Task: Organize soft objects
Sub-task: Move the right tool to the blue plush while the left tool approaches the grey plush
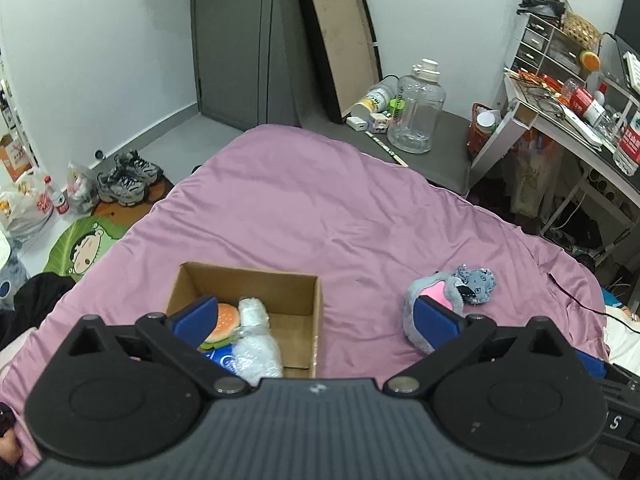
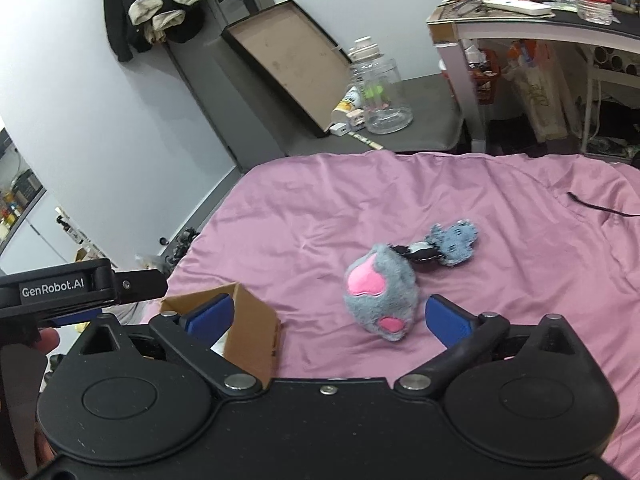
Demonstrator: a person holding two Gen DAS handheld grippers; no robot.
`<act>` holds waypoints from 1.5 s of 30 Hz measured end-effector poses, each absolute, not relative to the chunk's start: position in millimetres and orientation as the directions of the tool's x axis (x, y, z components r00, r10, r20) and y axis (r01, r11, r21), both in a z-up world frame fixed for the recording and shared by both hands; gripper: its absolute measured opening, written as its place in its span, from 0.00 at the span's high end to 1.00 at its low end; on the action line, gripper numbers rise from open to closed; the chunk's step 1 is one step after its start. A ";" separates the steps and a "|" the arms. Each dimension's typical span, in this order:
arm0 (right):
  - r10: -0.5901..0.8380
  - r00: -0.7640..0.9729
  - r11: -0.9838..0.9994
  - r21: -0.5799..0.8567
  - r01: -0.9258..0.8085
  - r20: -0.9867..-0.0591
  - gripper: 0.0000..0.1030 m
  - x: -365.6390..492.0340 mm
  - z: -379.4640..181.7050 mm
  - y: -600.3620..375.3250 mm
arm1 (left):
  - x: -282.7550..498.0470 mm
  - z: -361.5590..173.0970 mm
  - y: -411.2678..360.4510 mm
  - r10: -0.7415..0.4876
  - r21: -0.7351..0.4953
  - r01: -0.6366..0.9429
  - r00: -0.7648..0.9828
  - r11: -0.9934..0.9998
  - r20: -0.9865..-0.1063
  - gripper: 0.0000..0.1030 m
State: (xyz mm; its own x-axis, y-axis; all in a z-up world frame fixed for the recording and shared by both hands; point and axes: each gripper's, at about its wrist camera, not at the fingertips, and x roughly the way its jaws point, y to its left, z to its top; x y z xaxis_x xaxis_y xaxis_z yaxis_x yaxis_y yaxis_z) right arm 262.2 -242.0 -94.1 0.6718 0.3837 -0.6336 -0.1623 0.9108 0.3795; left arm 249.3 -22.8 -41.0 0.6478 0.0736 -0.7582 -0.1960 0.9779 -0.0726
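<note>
Grippers first: my left gripper (image 1: 316, 314) has its blue-padded jaws spread wide and holds nothing, hovering over the near part of the bed with one finger above the cardboard box (image 1: 256, 276) and the other in front of the grey plush toy (image 1: 430, 300). My right gripper (image 2: 328, 316) is likewise wide apart and empty, its left finger in front of the box corner, its right finger just beside the plush without touching it.

From the left wrist I see inside the open box: a burger plush (image 1: 224, 322), a white fuzzy toy (image 1: 256, 344) wrapped in clear film, and something blue with white lettering (image 1: 222, 360) that I cannot read. They lie packed together at the near end; the far end of the box floor is bare.

To the right of the box, apart from it, the grey plush lies on the purple bedsheet (image 1: 300, 200), showing pink patches, with a smaller blue-grey piece (image 1: 478, 282) joined at its far side by a black-and-white band.

Further out, a thin black cable (image 2: 592, 204) crosses the sheet's right edge. Beyond the bed stand a clear water jug (image 1: 416, 116) on a grey surface, a flat dark tray (image 1: 340, 44) leaning on the wall, a cluttered desk (image 1: 568, 116), and sneakers (image 1: 128, 178) on the floor to the left.
</note>
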 end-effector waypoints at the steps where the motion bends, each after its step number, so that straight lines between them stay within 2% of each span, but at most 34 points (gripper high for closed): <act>1: 0.380 0.674 0.912 0.378 -0.159 -0.633 0.00 262.1 -94.9 -245.1 | 249.6 -41.6 -27.5 0.086 -0.056 -0.194 0.650 0.979 -0.755 0.00; 9: 0.348 0.680 0.919 0.378 -0.112 -0.646 0.00 272.3 -103.4 -271.6 | 261.5 -56.5 -63.5 0.134 0.026 -0.177 0.633 0.984 -0.763 0.00; 15: 0.305 0.675 0.935 0.344 -0.080 -0.672 0.00 283.5 -118.7 -282.2 | 273.1 -69.4 -78.9 0.118 0.002 -0.184 0.623 0.983 -0.773 0.00; 22: 0.298 0.646 0.930 0.366 -0.031 -0.702 0.00 303.1 -139.3 -299.6 | 288.0 -84.8 -93.7 0.145 0.028 -0.199 0.609 0.980 -0.779 0.00; 32: 0.307 0.647 0.879 0.468 0.088 -0.698 0.00 331.5 -164.4 -329.9 | 320.3 -103.1 -105.4 0.149 0.025 -0.216 0.580 0.976 -0.801 0.00; 42: 0.344 0.674 0.781 0.598 0.182 -0.654 0.02 360.9 -193.0 -363.1 | 359.2 -127.9 -119.1 0.118 0.010 -0.186 0.582 0.983 -0.804 0.01; 45: 0.356 0.669 0.754 0.623 0.207 -0.653 0.10 369.9 -200.2 -369.7 | 371.0 -135.2 -122.2 0.097 -0.008 -0.175 0.581 0.984 -0.808 0.01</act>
State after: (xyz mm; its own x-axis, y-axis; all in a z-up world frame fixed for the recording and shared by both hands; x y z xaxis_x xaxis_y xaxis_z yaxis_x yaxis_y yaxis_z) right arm 369.9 -369.7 -200.2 0.6686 0.3562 -0.6527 0.2070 0.7539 0.6235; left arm 371.0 -122.2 -135.2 0.5805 0.0969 -0.8085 -0.1755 0.9844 -0.0080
